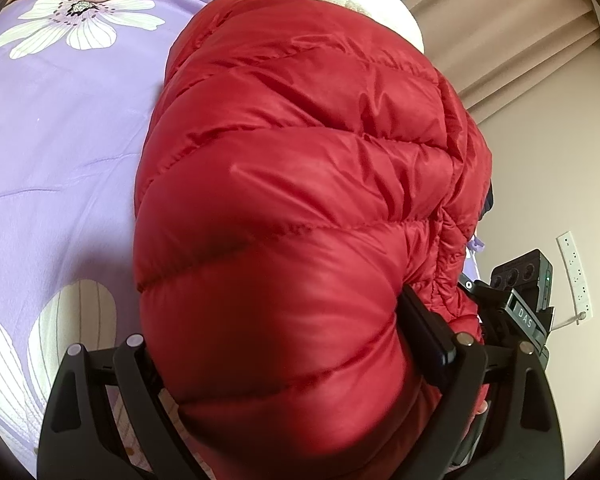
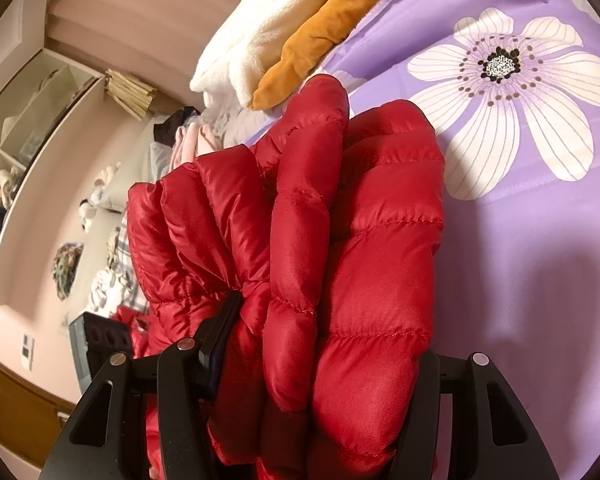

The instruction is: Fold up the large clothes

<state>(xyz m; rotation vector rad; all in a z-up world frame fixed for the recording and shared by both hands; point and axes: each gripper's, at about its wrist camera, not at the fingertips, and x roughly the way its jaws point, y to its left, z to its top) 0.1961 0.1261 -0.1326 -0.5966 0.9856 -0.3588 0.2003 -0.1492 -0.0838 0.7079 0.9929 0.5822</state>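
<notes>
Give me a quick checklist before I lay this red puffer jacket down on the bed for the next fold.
1. Left gripper clamped on the red puffer jacket: ok.
2. Right gripper clamped on a thick bunch of it: ok.
3. Purple floral bedsheet bare beside the jacket: ok.
4. White fleece and orange garment apart from the landing spot: ok.
5. Sleeves tucked inside: cannot tell.

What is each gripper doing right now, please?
Left gripper: closed on the red puffer jacket.
Right gripper: closed on the same jacket.
</notes>
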